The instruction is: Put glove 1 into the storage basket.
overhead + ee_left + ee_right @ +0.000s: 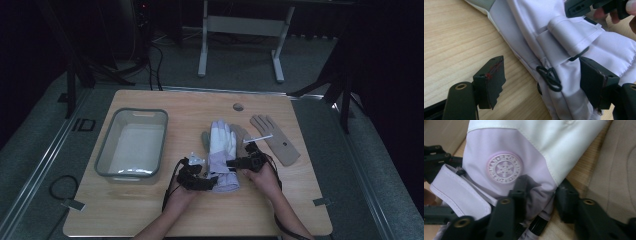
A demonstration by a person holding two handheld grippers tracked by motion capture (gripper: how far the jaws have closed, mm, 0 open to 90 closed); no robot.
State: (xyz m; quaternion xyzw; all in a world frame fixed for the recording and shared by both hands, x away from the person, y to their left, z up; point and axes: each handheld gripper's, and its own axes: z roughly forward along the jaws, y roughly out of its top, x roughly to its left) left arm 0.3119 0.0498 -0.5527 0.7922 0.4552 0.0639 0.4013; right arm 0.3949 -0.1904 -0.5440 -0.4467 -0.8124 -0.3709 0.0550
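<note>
The room is dim, and past the table it drops into near black. Soft light falls from above, so the wood is evenly lit, with only faint shadows under the bin. The high view is grainy and low in detail. Both gripper views are brighter. Ahead of the left gripper the glove is fairly sharp. The right gripper shows soft and smeared at the bottom edge.

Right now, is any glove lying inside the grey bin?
No, the grey bin holds no glove; the white and lilac glove and the tan glove lie on the table.
</note>
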